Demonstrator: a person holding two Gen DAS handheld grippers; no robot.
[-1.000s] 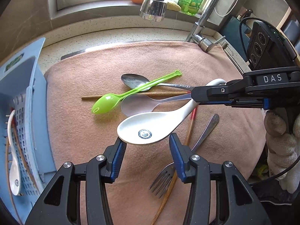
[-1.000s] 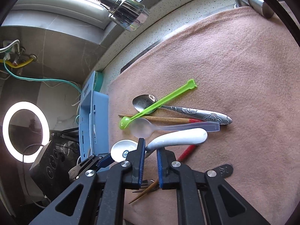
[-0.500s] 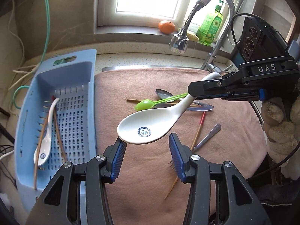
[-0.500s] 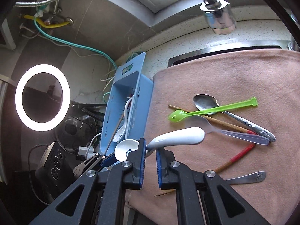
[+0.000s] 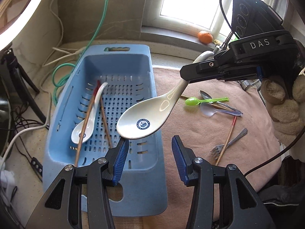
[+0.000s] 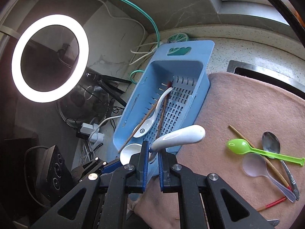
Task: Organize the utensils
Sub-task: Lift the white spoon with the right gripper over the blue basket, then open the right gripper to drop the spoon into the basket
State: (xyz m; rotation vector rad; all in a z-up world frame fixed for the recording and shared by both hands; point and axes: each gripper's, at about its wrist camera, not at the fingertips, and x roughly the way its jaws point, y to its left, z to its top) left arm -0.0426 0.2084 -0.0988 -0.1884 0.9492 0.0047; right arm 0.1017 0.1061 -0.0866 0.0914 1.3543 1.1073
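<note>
My right gripper [image 6: 152,152] is shut on the handle of a white ceramic spoon [image 5: 141,122] with a blue crest in its bowl. It holds the spoon in the air over the right side of the blue slotted basket [image 5: 118,61]. My left gripper [image 5: 148,145] is open just below the spoon's bowl, with nothing between its fingers. In the basket [image 6: 177,68] lie another white spoon [image 5: 85,126] and two chopsticks [image 5: 105,122]. On the pink cloth [image 5: 190,133] lie a green plastic spoon [image 5: 192,101], a metal spoon, a clear spoon, a red-banded chopstick and a fork [image 5: 219,149].
A gloved hand [image 5: 284,110] holds the right gripper. A lit ring light [image 6: 49,57], cables and a power strip [image 6: 91,131] crowd the counter left of the basket. An orange [image 5: 205,37] sits on the window sill. The sink's edge [image 6: 266,74] shows beyond the cloth.
Both grippers have swung left from over the utensil pile on the cloth to over the basket. The white spoon came along in the right gripper and rose a little.
</note>
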